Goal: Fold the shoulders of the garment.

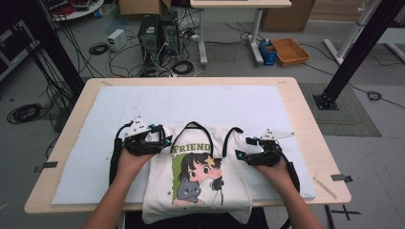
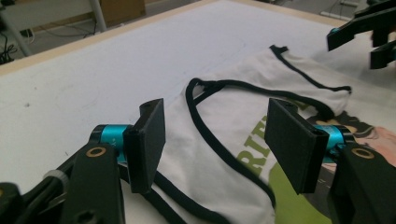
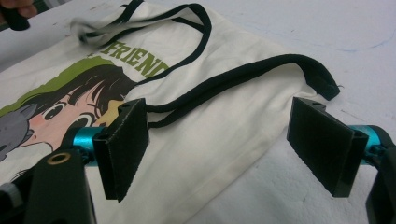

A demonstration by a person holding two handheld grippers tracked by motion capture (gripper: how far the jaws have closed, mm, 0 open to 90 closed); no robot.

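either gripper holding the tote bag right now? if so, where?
Nothing is held. The left gripper and the right gripper both stand open over the tote bag, one at each top corner, pads clear of the cloth.

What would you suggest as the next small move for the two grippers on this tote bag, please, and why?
Probably close both on the bag's top corners. The left gripper stands open over the tote bag at its left top edge, and the right gripper is open astride the right corner beside the black strap. Neither holds cloth yet.
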